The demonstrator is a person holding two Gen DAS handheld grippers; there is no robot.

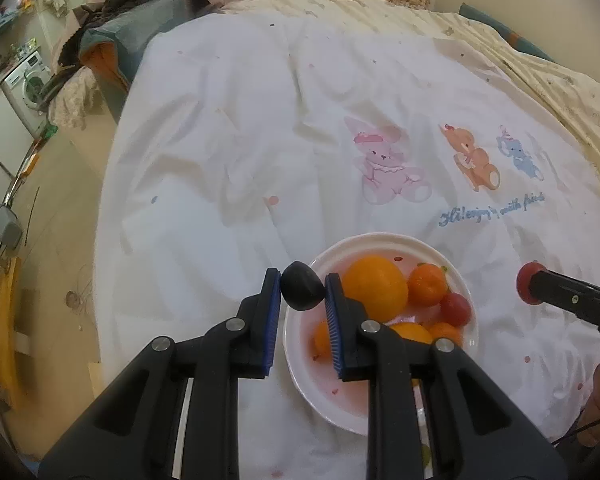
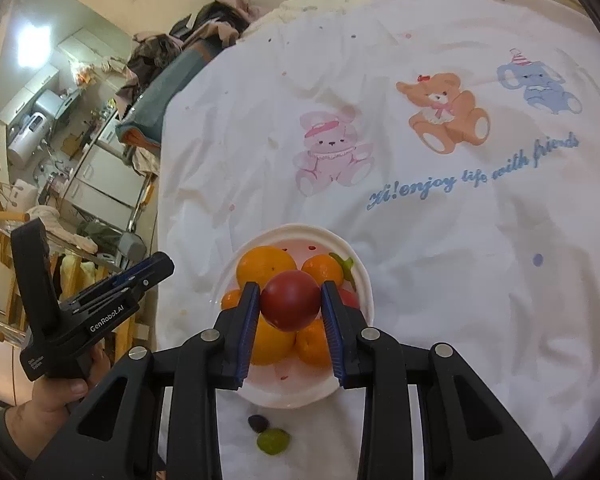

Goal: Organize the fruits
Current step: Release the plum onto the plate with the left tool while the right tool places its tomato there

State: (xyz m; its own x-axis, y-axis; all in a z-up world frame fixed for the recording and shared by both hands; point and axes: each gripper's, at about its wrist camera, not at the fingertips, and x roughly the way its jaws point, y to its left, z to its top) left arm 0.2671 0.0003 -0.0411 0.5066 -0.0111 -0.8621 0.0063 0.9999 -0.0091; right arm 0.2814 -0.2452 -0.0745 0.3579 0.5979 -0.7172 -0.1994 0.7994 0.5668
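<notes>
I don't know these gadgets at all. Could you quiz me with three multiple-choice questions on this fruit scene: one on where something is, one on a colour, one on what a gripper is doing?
1. Where do the two small loose fruits lie in the right wrist view?
A. On the bedsheet beside the plate
B. On the plate
C. On the floor

2. What colour is the fruit in the left gripper?
A. Yellow
B. Dark, nearly black
C. Green

3. What is the right gripper doing?
A. Hanging open
B. Gripping the plate rim
C. Holding a red fruit

Answers: 1 A, the dark fruit and green fruit lie off the plate. 2 B, the left gripper clamps a dark fruit. 3 C, the right gripper pinches a red fruit.
</notes>
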